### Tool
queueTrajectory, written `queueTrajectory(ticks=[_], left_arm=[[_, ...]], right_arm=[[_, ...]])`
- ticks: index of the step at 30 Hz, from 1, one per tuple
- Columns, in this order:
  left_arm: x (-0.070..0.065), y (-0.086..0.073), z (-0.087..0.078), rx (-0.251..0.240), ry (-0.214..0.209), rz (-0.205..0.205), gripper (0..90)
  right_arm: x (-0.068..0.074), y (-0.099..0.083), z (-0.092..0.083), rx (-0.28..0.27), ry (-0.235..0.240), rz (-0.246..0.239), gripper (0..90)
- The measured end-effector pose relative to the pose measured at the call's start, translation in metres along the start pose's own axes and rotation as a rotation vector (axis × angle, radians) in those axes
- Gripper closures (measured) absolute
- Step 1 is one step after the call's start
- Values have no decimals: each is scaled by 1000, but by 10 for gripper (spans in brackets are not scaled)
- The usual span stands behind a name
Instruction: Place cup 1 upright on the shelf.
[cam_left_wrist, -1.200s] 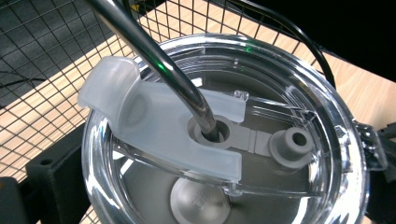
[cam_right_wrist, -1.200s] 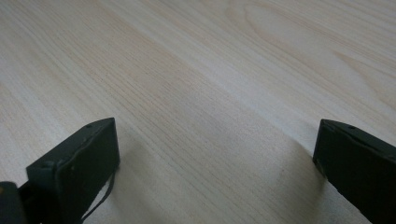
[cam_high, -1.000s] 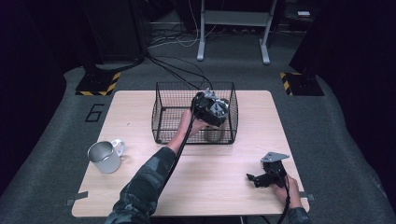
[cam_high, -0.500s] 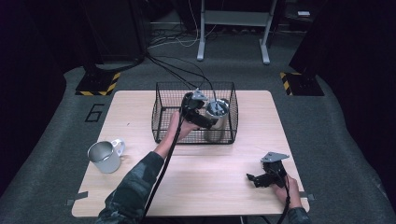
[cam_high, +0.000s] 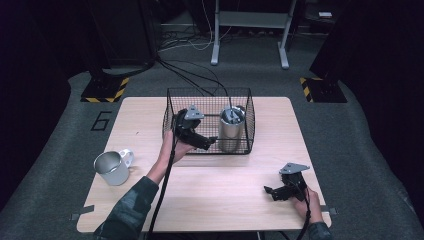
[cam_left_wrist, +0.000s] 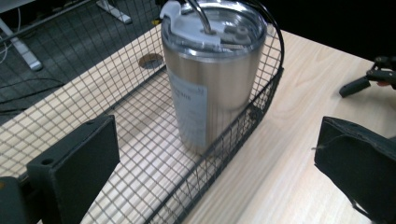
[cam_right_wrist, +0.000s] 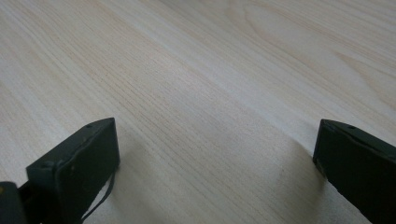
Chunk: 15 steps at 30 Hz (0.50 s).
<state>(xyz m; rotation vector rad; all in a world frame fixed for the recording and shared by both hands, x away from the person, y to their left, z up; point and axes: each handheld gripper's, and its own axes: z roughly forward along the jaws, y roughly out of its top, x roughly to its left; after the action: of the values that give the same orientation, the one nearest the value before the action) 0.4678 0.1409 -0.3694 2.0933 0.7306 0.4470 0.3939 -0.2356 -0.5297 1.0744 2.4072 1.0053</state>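
Observation:
A steel tumbler (cam_high: 231, 129) with a clear lid stands upright in the right half of a black wire basket (cam_high: 209, 90) at mid-table. My left gripper (cam_high: 206, 141) hovers over the basket's near left part, open and holding nothing. In the left gripper view the tumbler (cam_left_wrist: 212, 70) stands ahead of the wide-apart jaws of my left gripper (cam_left_wrist: 217, 163). One jaw is over the basket floor, the other outside its front wall (cam_left_wrist: 261, 100). My right gripper (cam_high: 272, 192) rests open on the table near the front right, and the right gripper view has this gripper (cam_right_wrist: 215, 163) over bare wood.
A metal mug (cam_high: 111, 167) with a white handle stands at the table's left front. The wooden table (cam_high: 225, 205) lies bare between the basket and the front edge. Cables run across the grey floor beyond the table. The other gripper (cam_left_wrist: 369, 79) lies far right in the left gripper view.
My left gripper has drawn back from over the tumbler, leftward and toward the person, uncovering the tumbler in the basket. The right gripper has stayed still.

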Motion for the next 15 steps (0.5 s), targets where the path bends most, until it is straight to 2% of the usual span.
queueTrajectory(ticks=[6,15], left_arm=[[-6,-18,-12,8,16,-15,0],[-12,-44,-20,20,30,-35,0]], right_arm=[[0,0,0,0,0,0,0],[0,0,0,0,0,1,0]])
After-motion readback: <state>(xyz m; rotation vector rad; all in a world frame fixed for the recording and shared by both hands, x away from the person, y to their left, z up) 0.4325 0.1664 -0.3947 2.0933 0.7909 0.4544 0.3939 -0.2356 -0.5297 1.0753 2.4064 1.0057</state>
